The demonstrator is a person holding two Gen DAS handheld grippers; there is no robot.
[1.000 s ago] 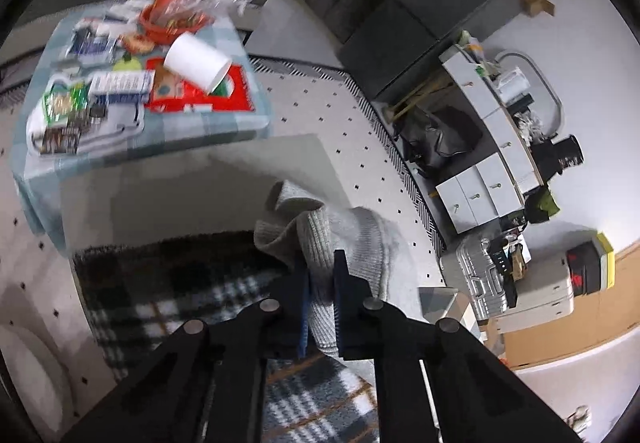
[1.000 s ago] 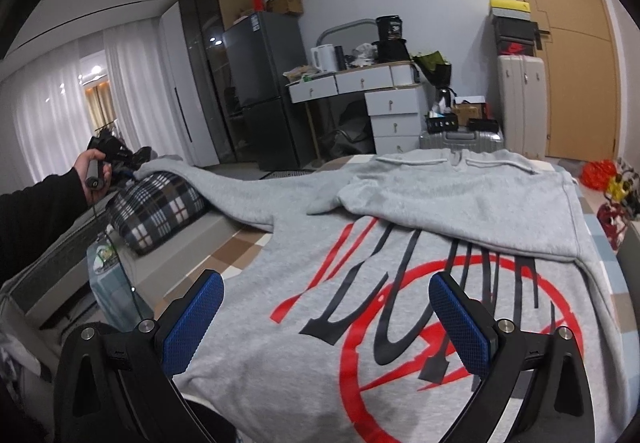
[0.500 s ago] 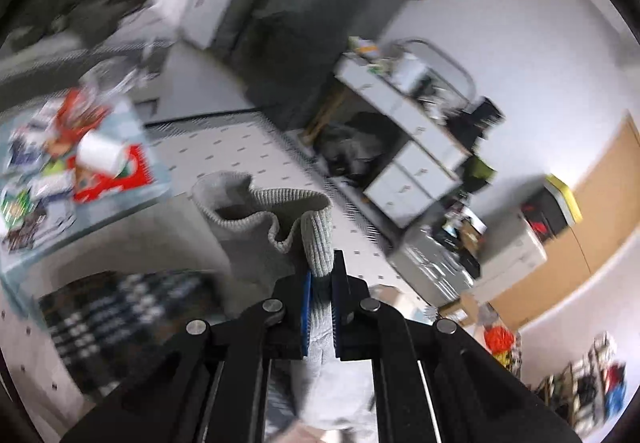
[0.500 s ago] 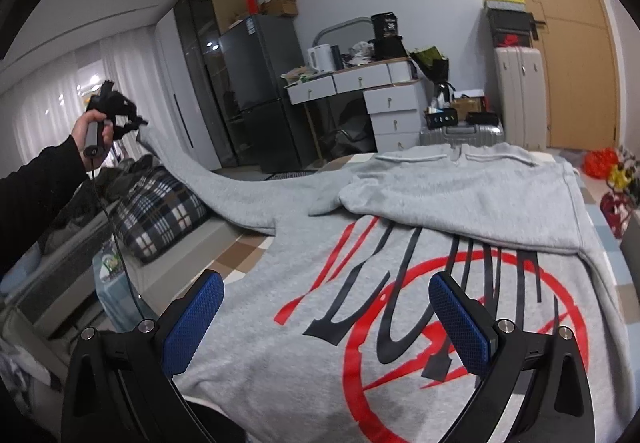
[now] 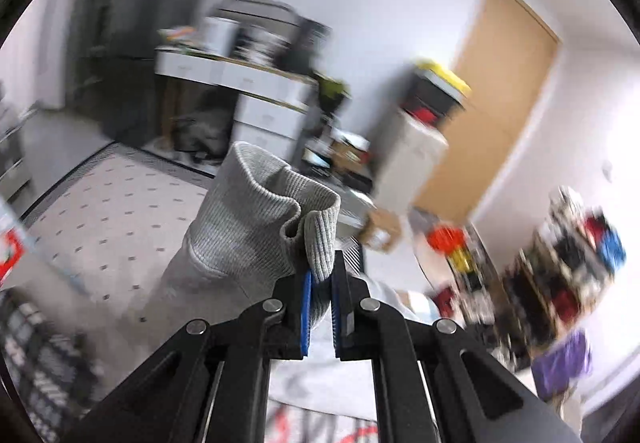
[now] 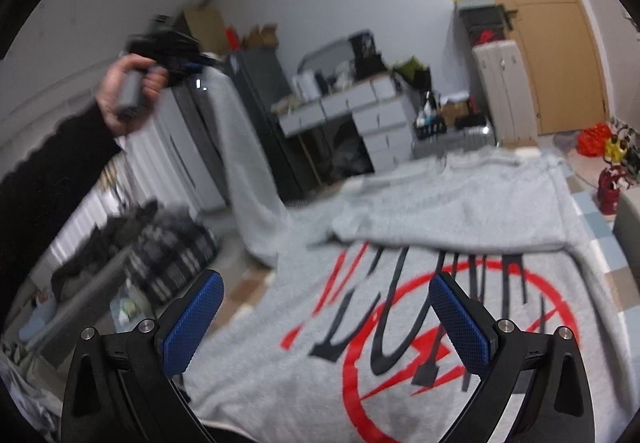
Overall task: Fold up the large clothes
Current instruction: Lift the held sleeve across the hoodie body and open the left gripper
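A grey sweatshirt (image 6: pixel 400 343) with a red and black print lies flat on the bed, its far part folded over. My left gripper (image 5: pixel 320 285) is shut on the ribbed sleeve cuff (image 5: pixel 276 219) and holds it high in the air. In the right wrist view the left gripper (image 6: pixel 176 59) is at the upper left, with the sleeve (image 6: pixel 244 163) hanging down from it to the sweatshirt. My right gripper (image 6: pixel 326 323) is open and empty, low over the near part of the sweatshirt.
A plaid pillow (image 6: pixel 172 259) lies at the bed's left edge. A white desk with drawers (image 6: pixel 360 115), a dark fridge (image 6: pixel 256 115) and a suitcase (image 6: pixel 500 83) stand beyond the bed. Red toys (image 6: pixel 600 139) sit at the right.
My left gripper has lifted the cuff from beside the pillow to high above the bed, and its view has swung up toward the room. My right gripper has tilted a little and stayed open.
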